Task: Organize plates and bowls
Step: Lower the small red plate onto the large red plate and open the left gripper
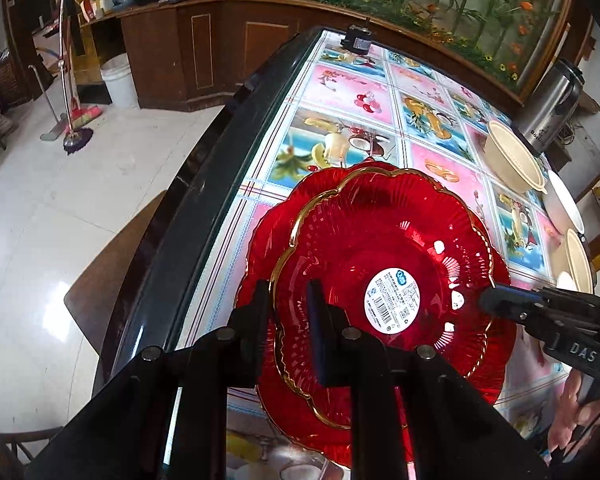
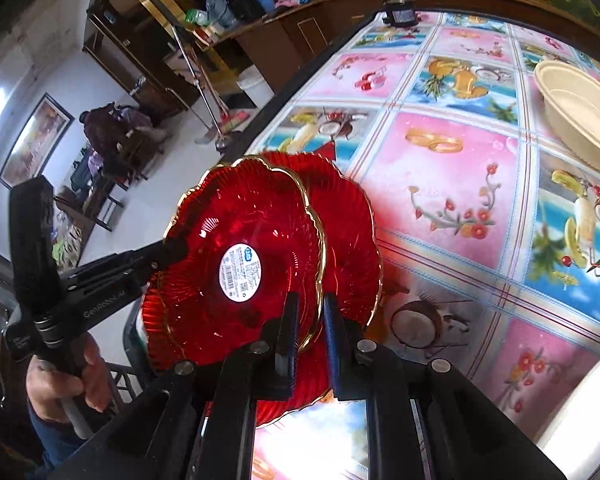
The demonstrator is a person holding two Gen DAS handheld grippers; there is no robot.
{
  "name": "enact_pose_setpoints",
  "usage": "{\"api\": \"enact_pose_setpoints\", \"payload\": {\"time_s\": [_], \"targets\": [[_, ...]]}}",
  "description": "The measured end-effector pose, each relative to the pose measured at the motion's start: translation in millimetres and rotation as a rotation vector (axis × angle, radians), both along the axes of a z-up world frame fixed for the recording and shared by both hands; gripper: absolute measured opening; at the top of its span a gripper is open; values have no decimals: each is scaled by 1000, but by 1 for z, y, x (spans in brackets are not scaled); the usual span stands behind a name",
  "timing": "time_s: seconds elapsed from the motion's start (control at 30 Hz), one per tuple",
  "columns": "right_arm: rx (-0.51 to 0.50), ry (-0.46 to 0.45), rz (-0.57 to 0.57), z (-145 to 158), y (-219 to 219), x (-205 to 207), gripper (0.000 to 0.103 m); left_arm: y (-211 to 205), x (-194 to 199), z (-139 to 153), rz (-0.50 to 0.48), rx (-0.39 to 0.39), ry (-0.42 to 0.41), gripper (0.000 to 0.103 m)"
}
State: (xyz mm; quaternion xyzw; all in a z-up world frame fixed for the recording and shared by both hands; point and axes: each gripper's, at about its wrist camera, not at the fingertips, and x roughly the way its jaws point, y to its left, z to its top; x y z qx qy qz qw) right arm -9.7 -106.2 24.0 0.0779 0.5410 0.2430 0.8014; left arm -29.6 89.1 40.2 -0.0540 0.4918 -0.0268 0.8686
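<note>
A red glass plate with a gold scalloped rim and a white label (image 1: 384,280) (image 2: 236,264) is held just above a second red plate (image 1: 300,412) (image 2: 352,240) that lies on the table. My left gripper (image 1: 290,308) is shut on the upper plate's near rim; it also shows in the right wrist view (image 2: 176,246). My right gripper (image 2: 310,312) is shut on the opposite rim; it also shows in the left wrist view (image 1: 488,300).
A cream bowl (image 1: 514,156) (image 2: 580,114) and white dishes (image 1: 566,200) sit at the far right on the fruit-print tablecloth (image 2: 440,168). The dark table edge (image 1: 188,196) runs along the left. A steel kettle (image 1: 552,108) stands behind the bowl.
</note>
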Motion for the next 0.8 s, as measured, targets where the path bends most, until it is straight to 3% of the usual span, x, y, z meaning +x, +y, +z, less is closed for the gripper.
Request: {"api": "enact_pose_setpoints", "payload": {"time_s": [0.3,0.43,0.6,0.73,0.8], "targets": [[-120,-71,39,1,14,-7,14,-7,1,-1,-16,83,-19,17],[-199,-105,73,2,23,-13,15,-9,1,-1,-29,90,-15,28],[-183,-95,83,4,23,-15,27,-16,3,0,-52,101,-8,40],[-174,-92,81,7,21,-17,28,-19,3,1,-53,119,-15,41],[-173,-97,68,10,19,-18,35,-18,3,2,-48,121,-22,43]]}}
